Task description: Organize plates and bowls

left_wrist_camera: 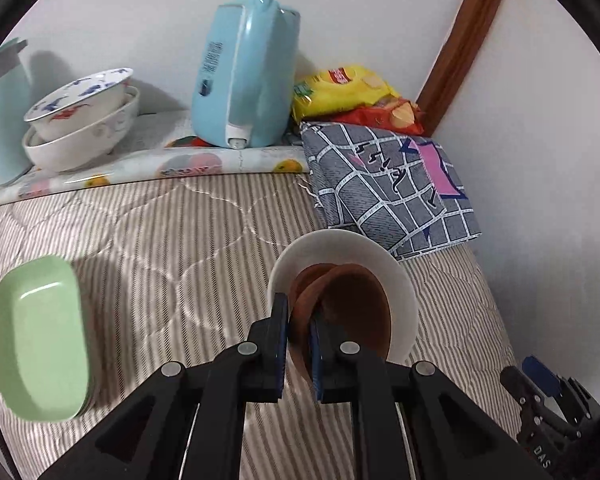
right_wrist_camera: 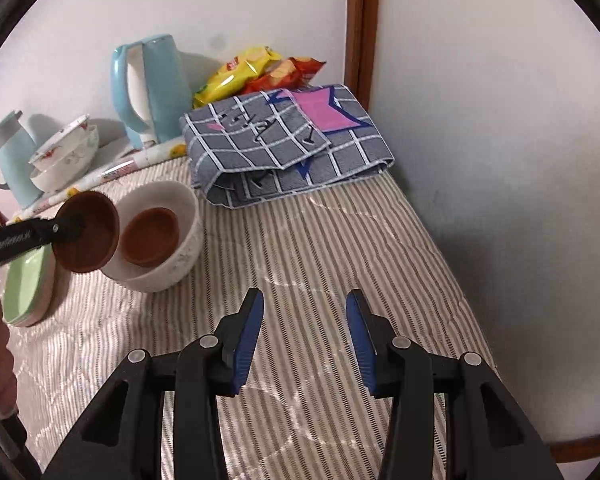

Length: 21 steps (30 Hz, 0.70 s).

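2 brown bowls concern us: our left gripper (left_wrist_camera: 300, 344) pinches 1 brown bowl (right_wrist_camera: 88, 236) by its rim, beside the white bowl (right_wrist_camera: 180, 204) holding another. Our right gripper (right_wrist_camera: 305, 336) hangs open, empty.

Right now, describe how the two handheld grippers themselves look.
The left gripper and right gripper match: black plastic linkage arms with round silver pivot pins and blue ribbed finger pads. The left one carries pale lettering along its side, too blurred to read. No cables show.
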Available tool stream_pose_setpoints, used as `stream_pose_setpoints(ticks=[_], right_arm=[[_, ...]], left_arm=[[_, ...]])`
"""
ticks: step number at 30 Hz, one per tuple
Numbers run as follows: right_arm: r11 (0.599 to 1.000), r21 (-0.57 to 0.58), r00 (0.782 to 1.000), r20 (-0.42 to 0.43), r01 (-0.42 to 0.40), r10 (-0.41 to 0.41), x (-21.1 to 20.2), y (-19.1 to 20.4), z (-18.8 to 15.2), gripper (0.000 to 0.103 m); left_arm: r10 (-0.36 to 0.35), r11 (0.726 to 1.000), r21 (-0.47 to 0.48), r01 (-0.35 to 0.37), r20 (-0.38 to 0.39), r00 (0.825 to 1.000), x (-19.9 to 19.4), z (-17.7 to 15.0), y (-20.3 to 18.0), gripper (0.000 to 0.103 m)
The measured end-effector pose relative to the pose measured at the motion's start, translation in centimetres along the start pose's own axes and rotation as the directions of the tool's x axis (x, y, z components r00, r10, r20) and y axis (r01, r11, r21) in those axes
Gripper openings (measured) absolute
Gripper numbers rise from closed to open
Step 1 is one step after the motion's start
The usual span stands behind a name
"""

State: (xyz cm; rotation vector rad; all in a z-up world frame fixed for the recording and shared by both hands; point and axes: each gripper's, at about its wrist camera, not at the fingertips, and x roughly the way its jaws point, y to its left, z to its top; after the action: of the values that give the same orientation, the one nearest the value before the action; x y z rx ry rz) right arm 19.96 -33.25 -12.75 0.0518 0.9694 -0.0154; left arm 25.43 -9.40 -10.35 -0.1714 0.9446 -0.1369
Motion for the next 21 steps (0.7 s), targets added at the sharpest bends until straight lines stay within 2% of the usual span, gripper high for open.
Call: stream_pose_setpoints(ticks=[8,21], right_arm=[[1.0,0.003,1.0,-0.025,0.012,-0.012,1.1,-0.1,0.0,0.043],[1.0,-0.004,0.998,-0.058,0.029,-0.029,2.0,0.0,-0.2,0.043]], left_arm=[[0.007,1.0,0.008,-0.007,-0.029,1.0,2.6,1.1,-0.2,0.01],[-0.004,1.0,0.005,0.004,-0.069,0.998,4.6,1.4,-0.4,0.01]])
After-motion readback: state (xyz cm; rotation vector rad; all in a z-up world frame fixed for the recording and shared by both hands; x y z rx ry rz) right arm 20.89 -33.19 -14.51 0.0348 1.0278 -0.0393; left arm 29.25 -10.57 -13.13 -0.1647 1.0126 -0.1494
